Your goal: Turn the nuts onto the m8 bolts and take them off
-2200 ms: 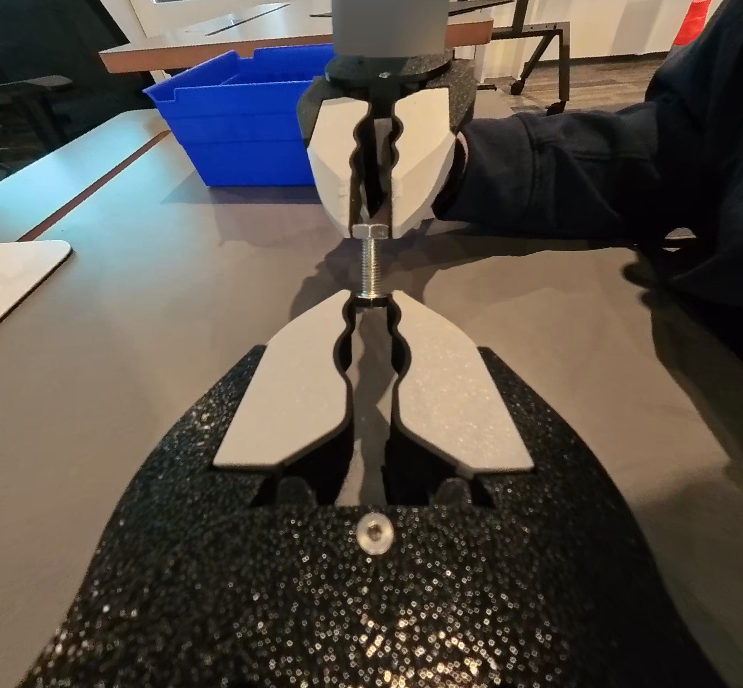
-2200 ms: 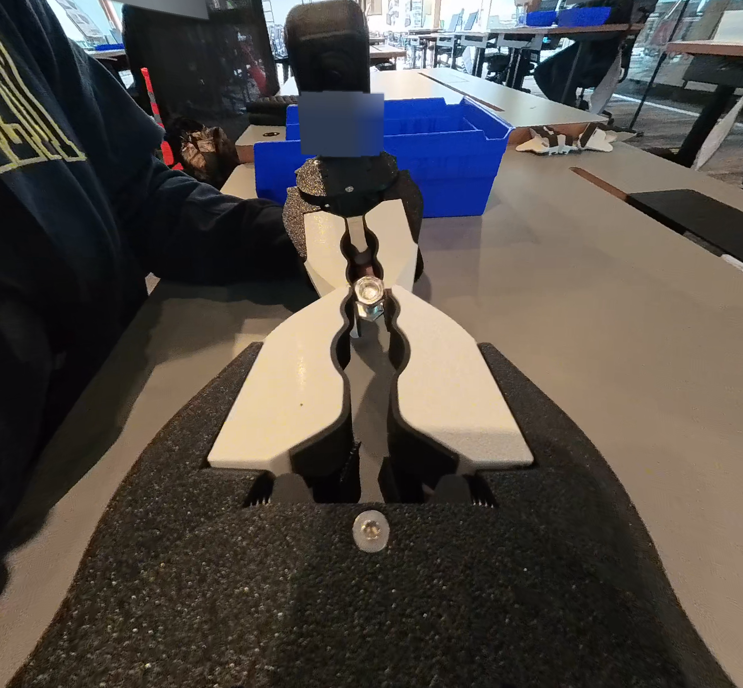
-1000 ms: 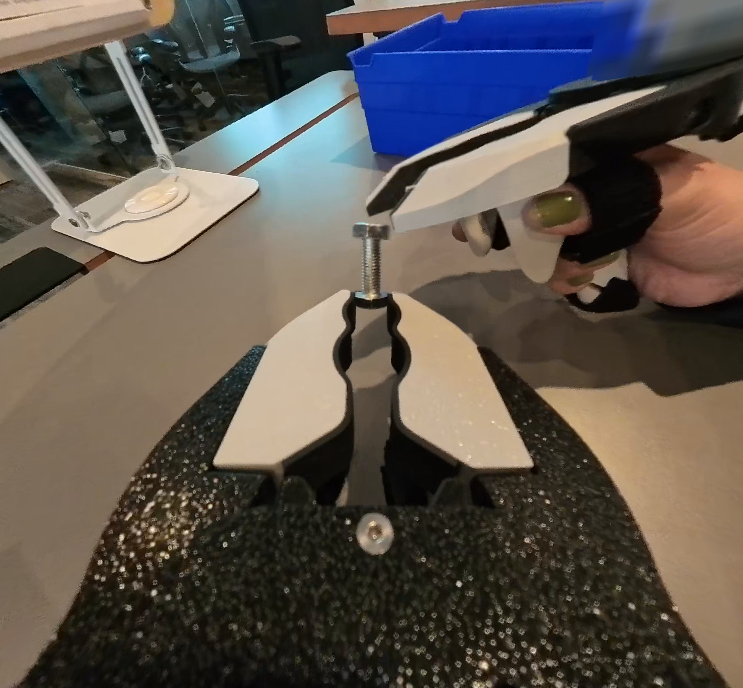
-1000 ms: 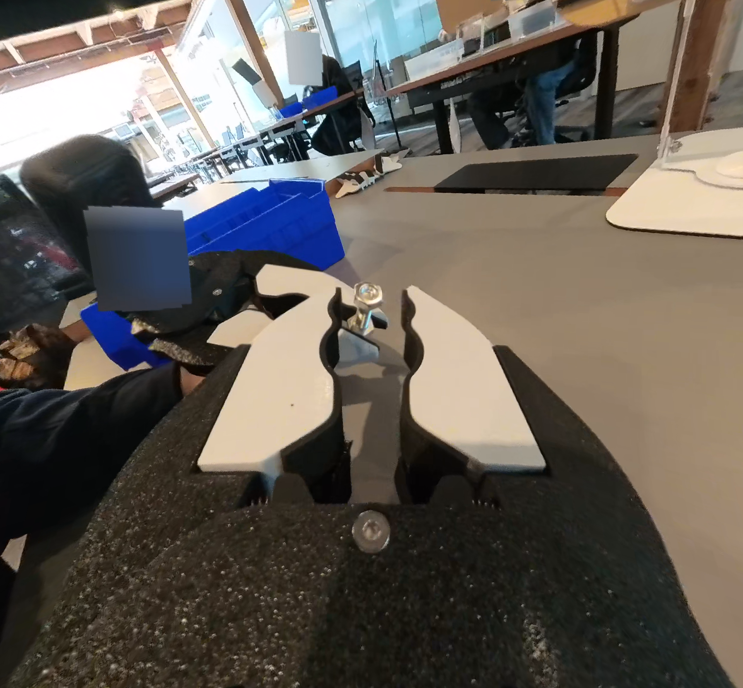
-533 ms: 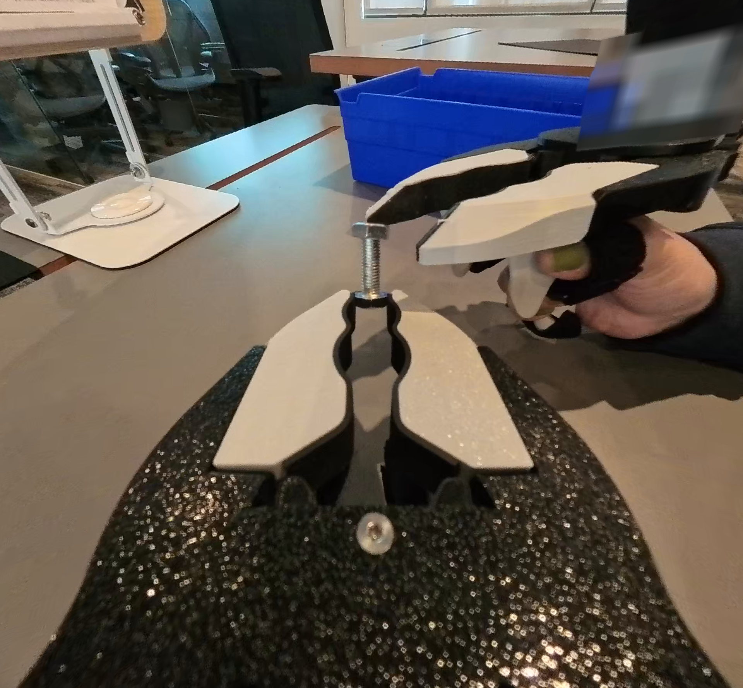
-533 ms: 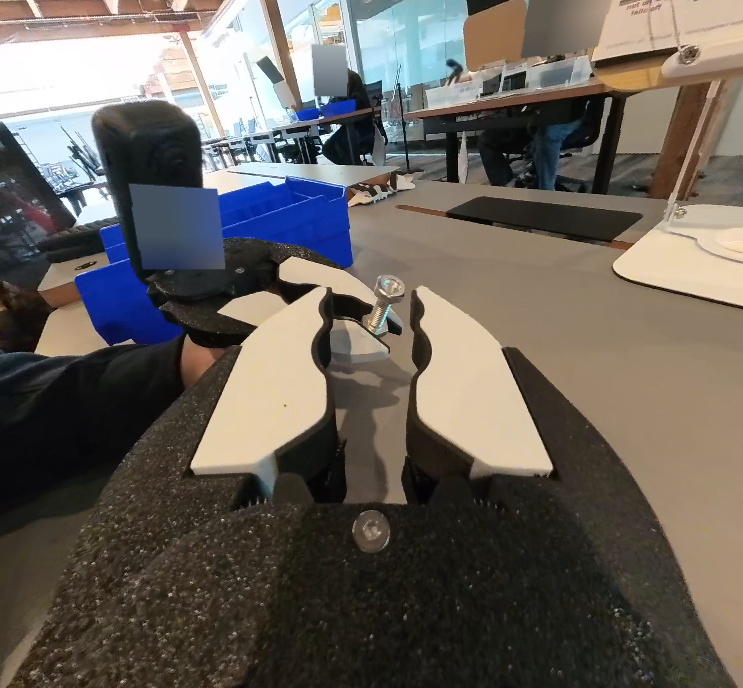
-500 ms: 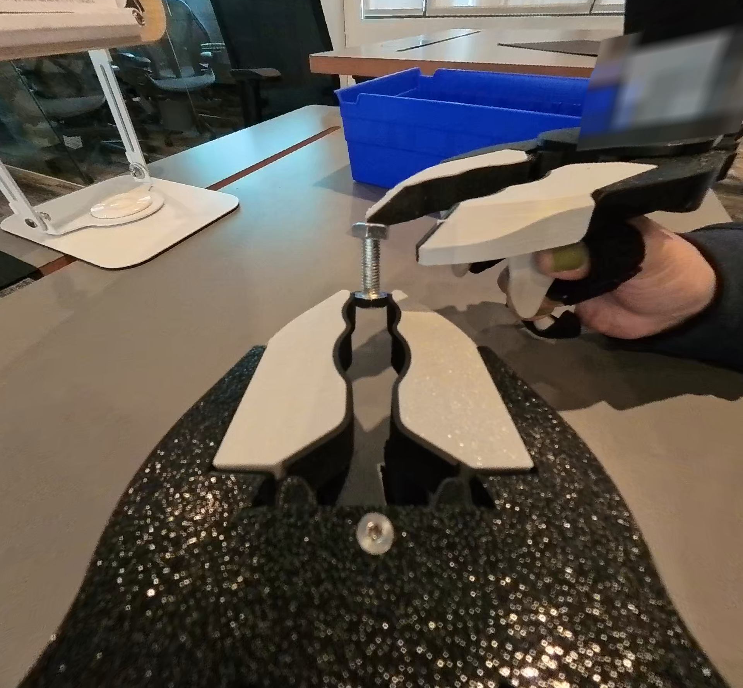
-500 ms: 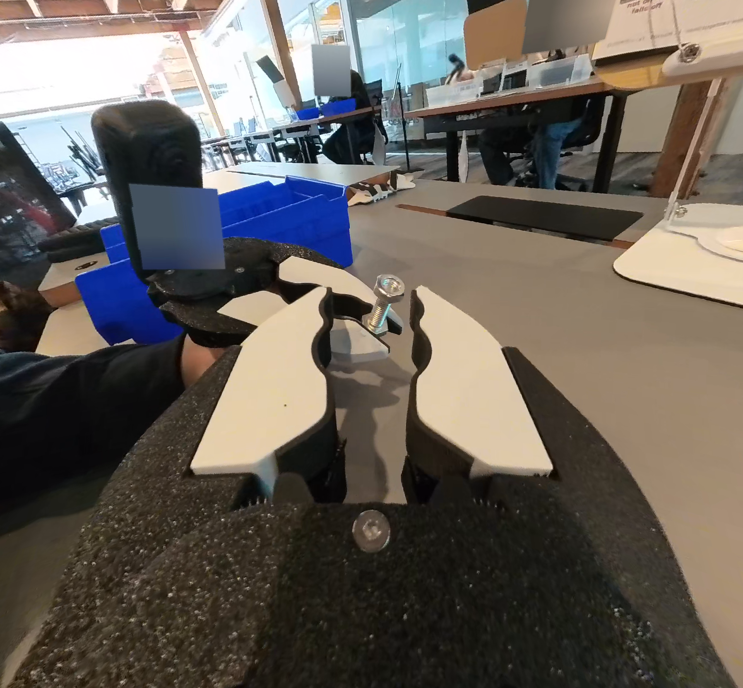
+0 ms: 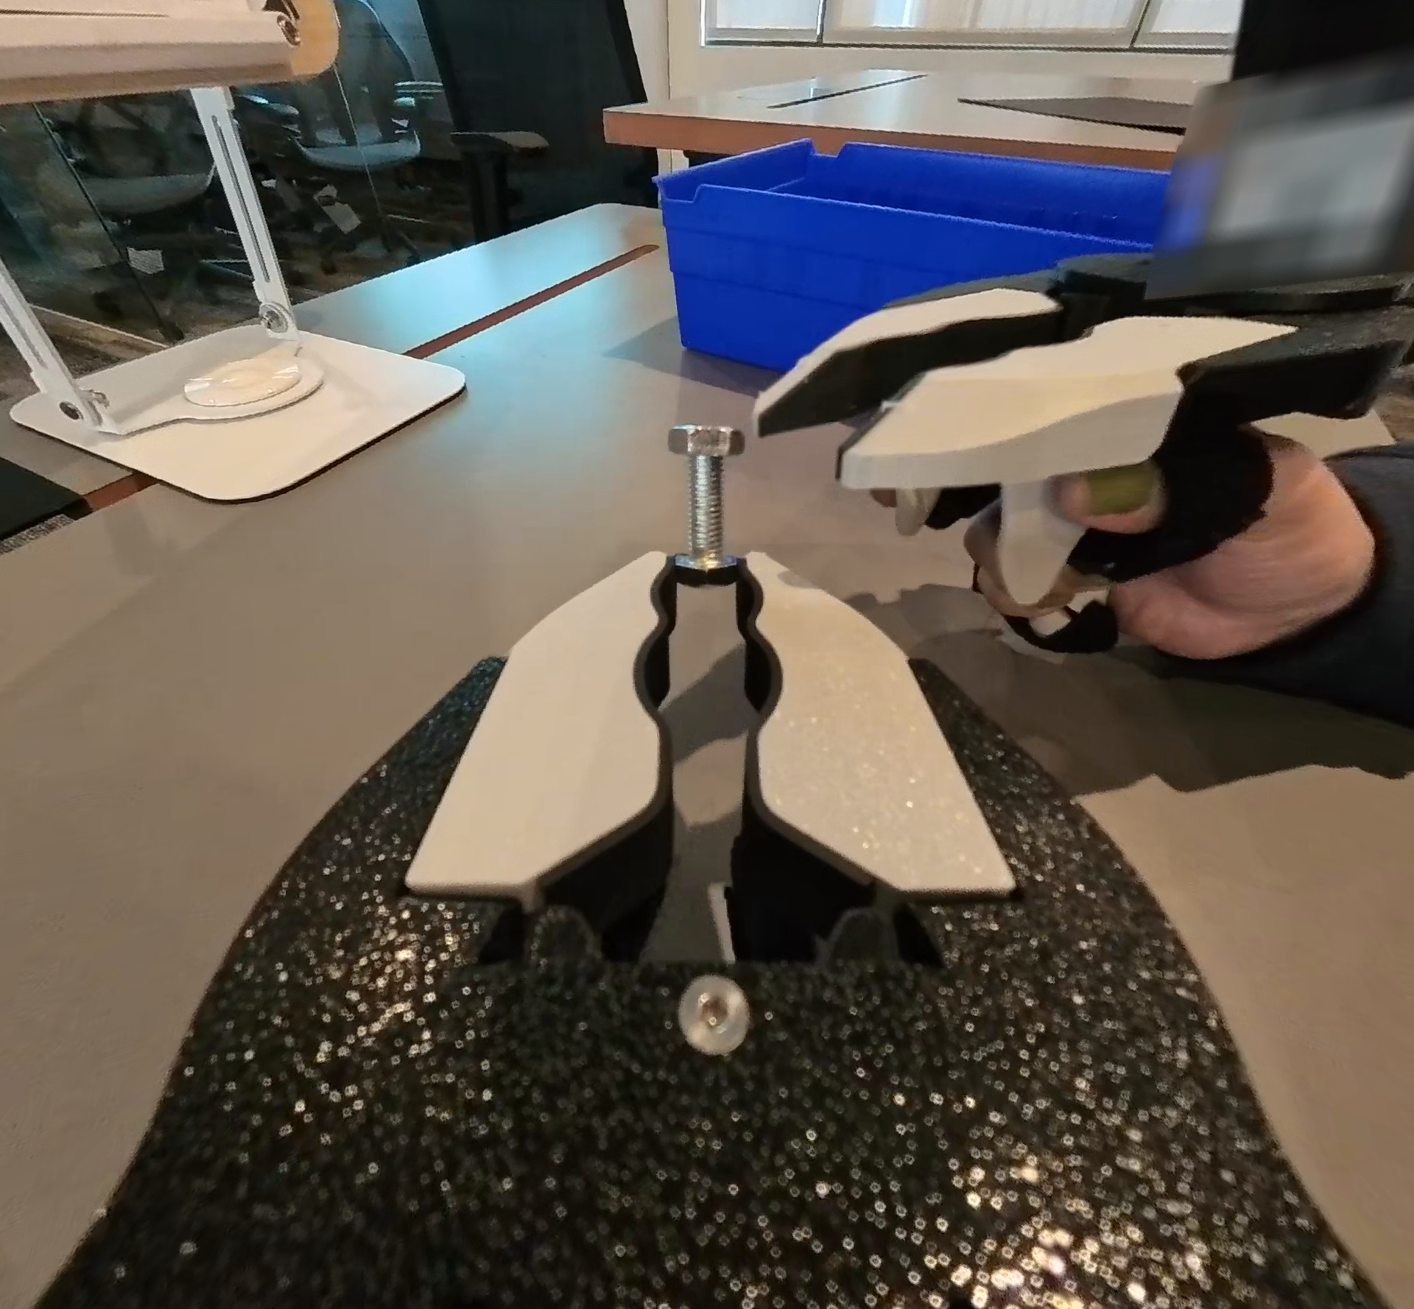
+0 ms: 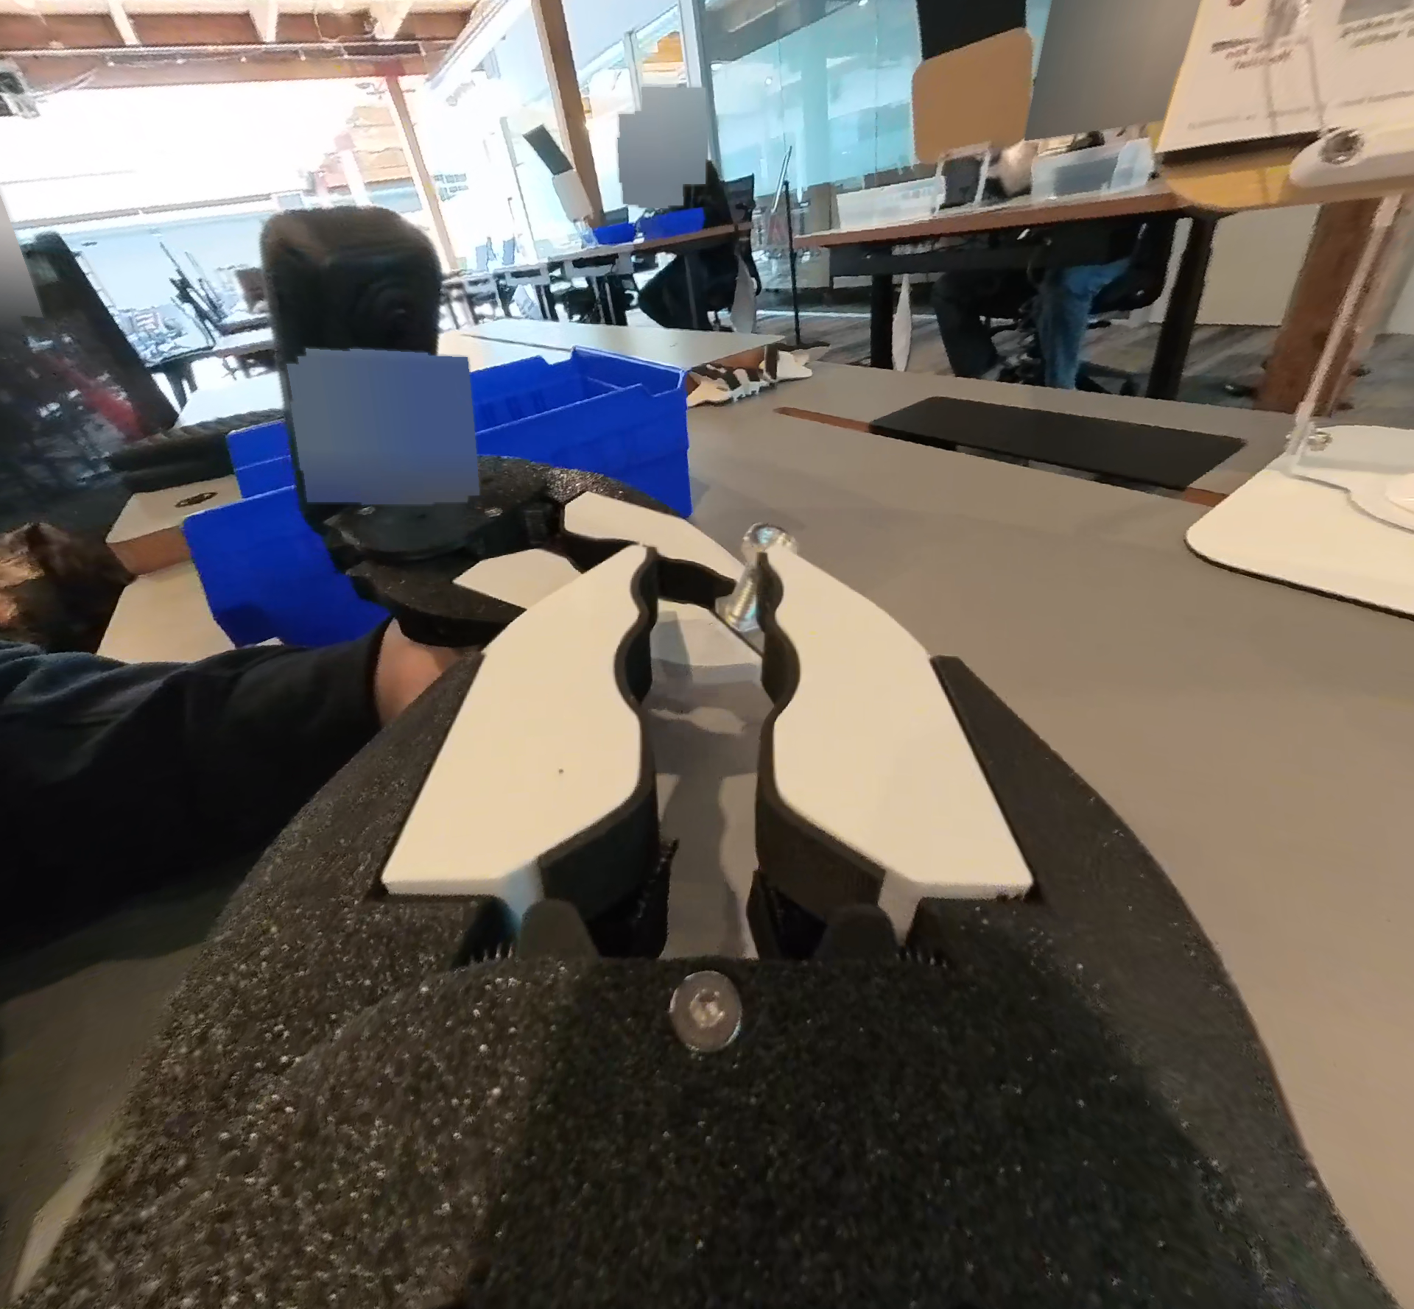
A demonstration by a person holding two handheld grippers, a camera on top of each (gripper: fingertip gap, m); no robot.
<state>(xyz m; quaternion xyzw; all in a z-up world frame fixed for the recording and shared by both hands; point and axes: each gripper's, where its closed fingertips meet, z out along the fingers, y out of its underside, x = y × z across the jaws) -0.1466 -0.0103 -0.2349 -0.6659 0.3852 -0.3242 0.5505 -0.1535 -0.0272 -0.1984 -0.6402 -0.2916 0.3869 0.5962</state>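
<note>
We hold the nut (image 9: 705, 563) pinched between the tips of our left gripper (image 9: 705, 568), above the grey table (image 9: 229, 660). The bolt (image 9: 705, 500) stands upright out of the nut, head on top. Our right gripper (image 9: 803, 431) hangs just right of the bolt head, apart from it, jaws parted and holding nothing. A blue bin (image 9: 880, 255) sits behind the bolt.
</note>
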